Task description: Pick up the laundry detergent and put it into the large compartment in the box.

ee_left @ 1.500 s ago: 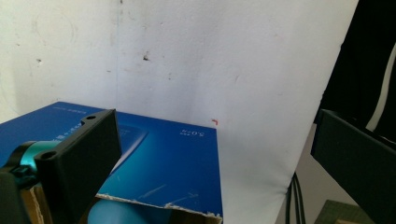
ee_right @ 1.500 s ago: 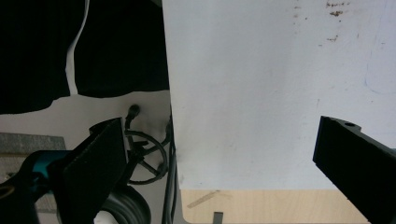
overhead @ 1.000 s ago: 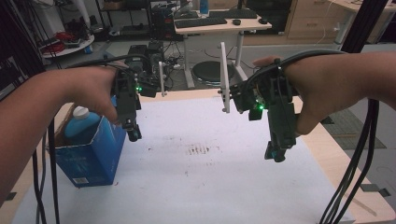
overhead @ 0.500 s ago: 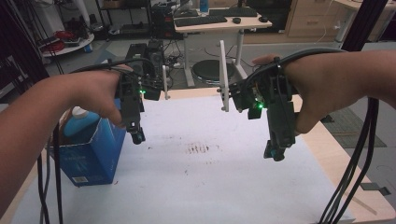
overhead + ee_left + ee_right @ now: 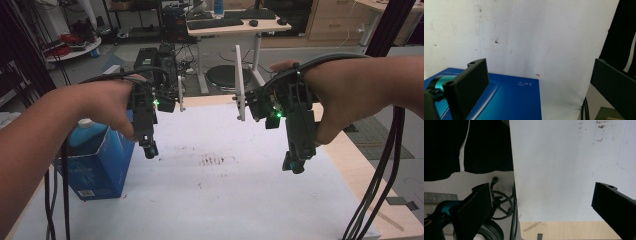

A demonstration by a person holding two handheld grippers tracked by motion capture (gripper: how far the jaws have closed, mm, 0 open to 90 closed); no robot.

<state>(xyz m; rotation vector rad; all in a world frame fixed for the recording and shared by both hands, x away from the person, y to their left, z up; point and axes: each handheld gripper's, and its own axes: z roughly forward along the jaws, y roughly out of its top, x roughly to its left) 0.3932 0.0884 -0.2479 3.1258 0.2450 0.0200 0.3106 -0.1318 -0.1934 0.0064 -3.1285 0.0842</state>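
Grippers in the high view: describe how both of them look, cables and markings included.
The left gripper and right gripper are black, boxy handheld units, each with a small green light glowing on its body and a white upright strip at the far end. Black cables trail from both toward the bottom of the view. Forearms are bare, no sleeves visible.

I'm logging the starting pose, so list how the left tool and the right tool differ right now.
The left tool hangs close beside the blue box at the sheet's left edge; the right tool hangs over the white sheet near its right side, with nothing beside it. The left tool sits farther from the camera in the high view than the right tool. Both point downward, open and empty.
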